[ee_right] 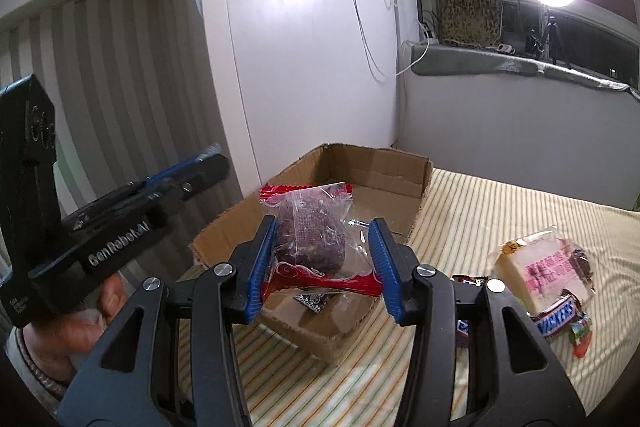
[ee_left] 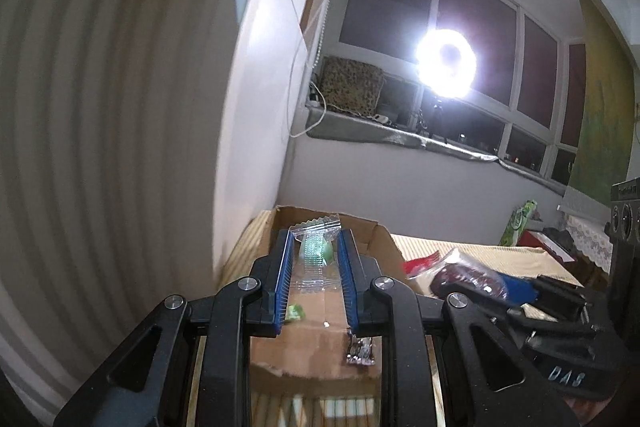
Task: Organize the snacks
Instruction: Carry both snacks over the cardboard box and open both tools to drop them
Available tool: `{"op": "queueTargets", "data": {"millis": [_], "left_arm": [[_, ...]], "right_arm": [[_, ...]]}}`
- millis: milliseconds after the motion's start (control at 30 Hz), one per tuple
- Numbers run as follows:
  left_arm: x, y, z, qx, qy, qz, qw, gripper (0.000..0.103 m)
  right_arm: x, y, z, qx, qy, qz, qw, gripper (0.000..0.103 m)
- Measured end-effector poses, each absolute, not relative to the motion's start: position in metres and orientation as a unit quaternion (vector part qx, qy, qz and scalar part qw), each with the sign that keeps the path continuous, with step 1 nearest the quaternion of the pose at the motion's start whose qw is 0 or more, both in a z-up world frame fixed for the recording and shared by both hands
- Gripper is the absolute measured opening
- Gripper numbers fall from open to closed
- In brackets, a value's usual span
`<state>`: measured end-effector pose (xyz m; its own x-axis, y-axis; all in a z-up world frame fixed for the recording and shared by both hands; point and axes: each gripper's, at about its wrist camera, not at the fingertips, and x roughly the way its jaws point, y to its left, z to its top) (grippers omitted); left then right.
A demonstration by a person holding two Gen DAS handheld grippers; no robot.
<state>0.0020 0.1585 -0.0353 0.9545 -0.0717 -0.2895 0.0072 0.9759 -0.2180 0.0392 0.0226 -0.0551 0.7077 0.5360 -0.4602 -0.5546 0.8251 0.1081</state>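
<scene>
Left wrist view: both grippers loaded over box

Left gripper (ee_left: 314, 241) raised, fingers clamped on clear green-candy packet (ee_left: 316, 253) above cardboard box (ee_left: 372, 239). Right gripper (ee_right: 324, 247) level w/ box, fingers clamped on red-trimmed dark snack bag (ee_right: 310, 231). More snacks (ee_right: 548, 279) lie on striped surface (ee_right: 480, 219).

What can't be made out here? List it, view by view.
- Left wrist: how much the cardboard box holds; the left gripper and its clear packet cover its floor.
- Left wrist: the silver wrapper print, too small and blurred.
- Right wrist: the dark wrapper in the box, mostly hidden under the red-edged packet in the right gripper.
- Right wrist: the Snickers bar, partly under the sandwich pack.
</scene>
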Motion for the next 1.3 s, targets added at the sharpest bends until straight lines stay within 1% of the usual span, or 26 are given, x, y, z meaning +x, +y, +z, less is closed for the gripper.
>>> {"op": "queueTargets", "data": {"millis": [100, 167, 200, 233, 267, 300, 333, 367, 467, 567, 767, 833, 867, 900, 967, 1067, 1300], "left_arm": [[0.015, 0.157, -0.045, -0.113, 0.174, -0.026, 0.978, 0.021], [0.021, 0.155, -0.054, -0.109, 0.192, -0.025, 0.975, 0.021], [0.022, 0.155, -0.056, -0.107, 0.198, -0.022, 0.974, 0.024], [0.025, 0.155, -0.061, -0.103, 0.209, -0.015, 0.972, 0.031], [0.026, 0.158, -0.066, -0.102, 0.221, 0.007, 0.97, 0.05], [0.024, 0.162, -0.069, -0.108, 0.227, 0.025, 0.967, 0.073], [0.021, 0.168, -0.072, -0.12, 0.228, 0.036, 0.966, 0.082], [0.016, 0.175, -0.074, -0.14, 0.222, 0.04, 0.964, 0.084], [0.008, 0.183, -0.078, -0.157, 0.232, 0.048, 0.959, 0.084], [-0.001, 0.184, -0.076, -0.155, 0.229, 0.054, 0.96, 0.084], [-0.01, 0.181, -0.064, -0.146, 0.218, 0.051, 0.964, 0.084], [-0.007, 0.177, -0.064, -0.139, 0.219, 0.05, 0.964, 0.084], [-0.008, 0.176, -0.062, -0.136, 0.219, 0.049, 0.965, 0.084], [-0.01, 0.175, -0.06, -0.134, 0.217, 0.048, 0.966, 0.084], [-0.012, 0.172, -0.056, -0.132, 0.215, 0.048, 0.966, 0.084], [-0.015, 0.164, -0.05, -0.125, 0.214, 0.046, 0.968, 0.084], [-0.014, 0.121, -0.041, -0.084, 0.218, 0.025, 0.972, 0.084]], "right_arm": [[0.049, 0.03, -0.065, -0.018, 0.255, 0.303, 0.918, 0.05], [0.058, 0.039, -0.079, -0.03, 0.285, 0.311, 0.906, 0.052], [0.061, 0.038, -0.085, -0.027, 0.291, 0.308, 0.905, 0.054], [0.061, 0.037, -0.089, -0.024, 0.297, 0.309, 0.903, 0.056], [0.062, 0.036, -0.091, -0.024, 0.3, 0.31, 0.902, 0.061], [0.059, 0.034, -0.094, -0.028, 0.298, 0.307, 0.903, 0.062], [0.057, 0.033, -0.095, -0.032, 0.295, 0.305, 0.905, 0.062], [0.055, 0.032, -0.096, -0.036, 0.292, 0.303, 0.906, 0.062], [0.048, 0.035, -0.095, -0.05, 0.285, 0.301, 0.909, 0.062], [0.043, 0.038, -0.097, -0.052, 0.281, 0.304, 0.909, 0.066], [0.039, 0.034, -0.091, -0.033, 0.271, 0.302, 0.913, 0.066], [0.036, 0.031, -0.087, -0.03, 0.263, 0.298, 0.917, 0.072], [0.032, 0.029, -0.085, -0.031, 0.258, 0.292, 0.92, 0.081], [0.029, 0.027, -0.083, -0.033, 0.251, 0.29, 0.923, 0.084], [0.022, 0.022, -0.079, -0.035, 0.239, 0.283, 0.928, 0.087], [0.011, 0.009, -0.075, -0.035, 0.222, 0.269, 0.937, 0.101], [-0.006, -0.048, -0.076, -0.006, 0.21, 0.229, 0.95, 0.102]]}}
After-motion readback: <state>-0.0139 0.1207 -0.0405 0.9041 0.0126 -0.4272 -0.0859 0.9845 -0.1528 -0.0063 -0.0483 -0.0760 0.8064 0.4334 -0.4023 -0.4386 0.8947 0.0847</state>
